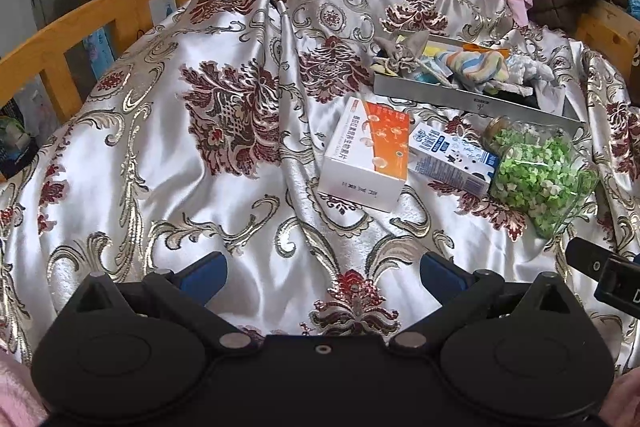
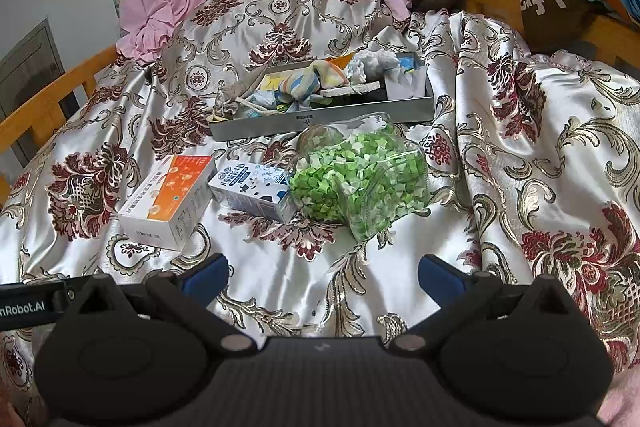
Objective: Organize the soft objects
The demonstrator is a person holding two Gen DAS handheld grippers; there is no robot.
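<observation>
Both tools, left (image 1: 323,269) and right (image 2: 323,271), released; two boxes (image 2: 168,201) (image 2: 254,191), one jar (image 2: 360,179), one tray (image 2: 324,117).

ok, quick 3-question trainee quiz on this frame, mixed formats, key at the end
1. True or false: the left gripper and the right gripper are both open and hold nothing.
2. Which item lies between the orange-and-white box and the clear jar of green paper stars?
A. a blue-and-white milk carton
B. a striped cloth
C. a brown jacket
3. Fill in: the striped cloth lies inside the ____ tray.

Key:
1. True.
2. A, the milk carton.
3. Grey.
</observation>
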